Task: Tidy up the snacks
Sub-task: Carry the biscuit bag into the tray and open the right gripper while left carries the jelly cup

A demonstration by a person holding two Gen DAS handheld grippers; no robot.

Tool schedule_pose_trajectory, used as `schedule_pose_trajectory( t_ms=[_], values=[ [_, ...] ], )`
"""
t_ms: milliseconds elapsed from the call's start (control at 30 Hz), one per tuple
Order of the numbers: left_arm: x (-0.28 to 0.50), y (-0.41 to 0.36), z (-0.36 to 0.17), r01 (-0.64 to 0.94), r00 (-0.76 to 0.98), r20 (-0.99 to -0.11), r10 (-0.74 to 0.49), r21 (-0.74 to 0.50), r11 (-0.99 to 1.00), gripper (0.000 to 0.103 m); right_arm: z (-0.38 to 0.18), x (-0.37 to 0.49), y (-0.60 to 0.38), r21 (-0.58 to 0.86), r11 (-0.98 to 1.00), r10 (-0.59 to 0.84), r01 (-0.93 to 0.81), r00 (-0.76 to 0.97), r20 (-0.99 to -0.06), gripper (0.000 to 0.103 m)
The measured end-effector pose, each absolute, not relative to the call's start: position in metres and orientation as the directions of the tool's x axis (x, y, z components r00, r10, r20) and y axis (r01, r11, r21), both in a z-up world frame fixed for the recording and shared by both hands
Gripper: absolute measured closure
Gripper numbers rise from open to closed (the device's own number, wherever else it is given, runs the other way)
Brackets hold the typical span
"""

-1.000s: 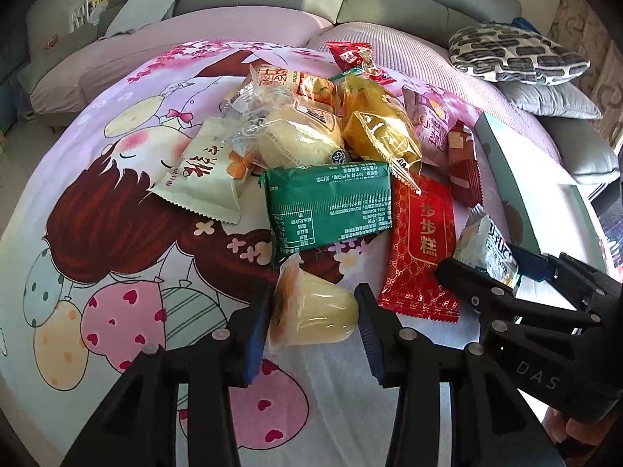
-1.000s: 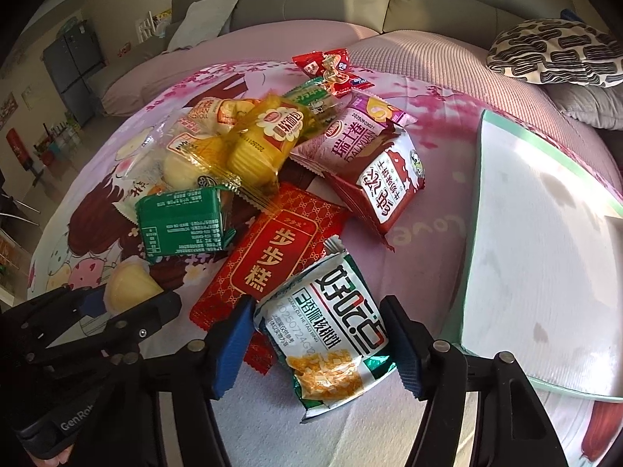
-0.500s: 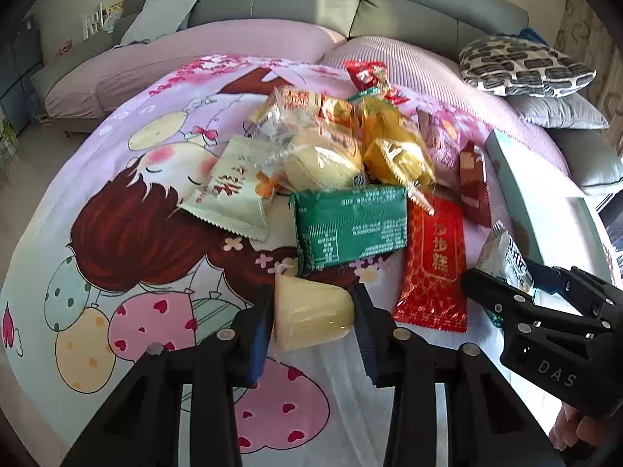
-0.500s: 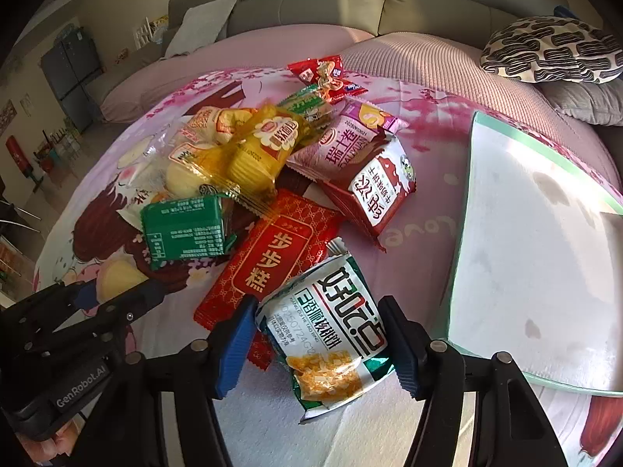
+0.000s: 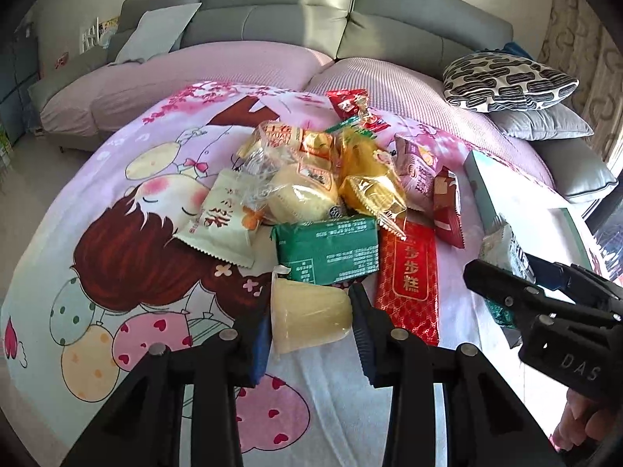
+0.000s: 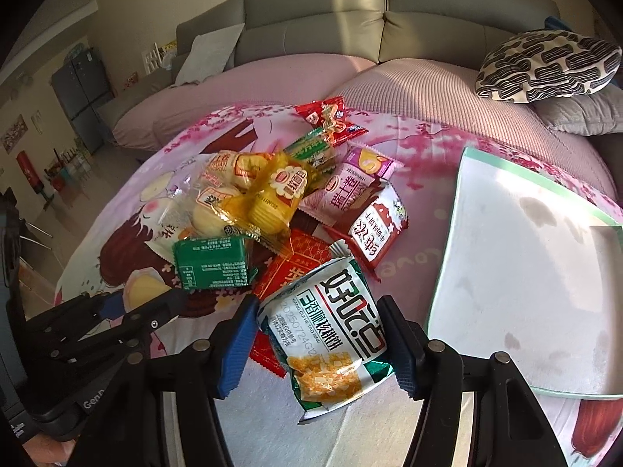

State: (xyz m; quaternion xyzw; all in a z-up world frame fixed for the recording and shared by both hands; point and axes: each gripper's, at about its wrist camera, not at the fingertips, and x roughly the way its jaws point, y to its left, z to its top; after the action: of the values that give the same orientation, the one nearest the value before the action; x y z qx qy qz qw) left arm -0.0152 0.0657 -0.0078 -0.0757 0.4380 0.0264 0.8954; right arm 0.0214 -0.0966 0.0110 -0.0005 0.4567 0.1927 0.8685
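Observation:
A pale yellow jelly cup lies on its side at the near edge of the snack pile, and my left gripper is shut on it, pads pressing both sides. My right gripper is shut on a white and green snack bag, held a little above the cloth over a red packet. In the left wrist view the right gripper shows at the right with that bag. The left gripper and cup show at the right wrist view's left.
The pile on the cartoon-print cloth holds a green packet, a yellow bag, bread rolls in clear wrap and a white pouch. A white tray with a green rim lies to the right. A grey sofa stands behind.
The left jaws have shut onto the jelly cup. The right gripper has risen a little with the snack bag, and both views have tilted up to show more of the sofa.

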Motion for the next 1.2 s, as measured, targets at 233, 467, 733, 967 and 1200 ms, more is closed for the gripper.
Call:
schedule_pose_trajectory(
  t_ms=[233, 467, 733, 967, 1200],
  values=[
    [-0.005, 0.047, 0.005, -0.068, 0.629, -0.777, -0.034, -0.098, 0.993, 0.064, 0.024, 0.025, -0.133, 0.200, 0.946, 0.313, -0.255, 0.564, -0.764, 0.039],
    [0.011, 0.009, 0.018, 0.029, 0.631, -0.772, -0.076, -0.074, 0.997, 0.064, 0.031, 0.029, -0.196, 0.196, 0.978, 0.193, -0.065, 0.624, -0.757, 0.039],
    [0.029, -0.052, 0.041, 0.185, 0.646, -0.748, -0.153, -0.041, 0.982, 0.064, 0.029, 0.025, -0.278, 0.170, 0.970, 0.020, 0.173, 0.642, -0.766, 0.039],
    [0.043, -0.108, 0.050, 0.321, 0.644, -0.726, -0.242, -0.030, 0.947, 0.064, 0.025, 0.017, -0.331, 0.172, 0.932, -0.079, 0.318, 0.643, -0.761, 0.039],
    [0.054, -0.146, 0.043, 0.386, 0.644, -0.707, -0.292, -0.028, 0.922, 0.064, 0.023, 0.013, -0.342, 0.165, 0.925, -0.113, 0.343, 0.661, -0.742, 0.039]
  ],
)
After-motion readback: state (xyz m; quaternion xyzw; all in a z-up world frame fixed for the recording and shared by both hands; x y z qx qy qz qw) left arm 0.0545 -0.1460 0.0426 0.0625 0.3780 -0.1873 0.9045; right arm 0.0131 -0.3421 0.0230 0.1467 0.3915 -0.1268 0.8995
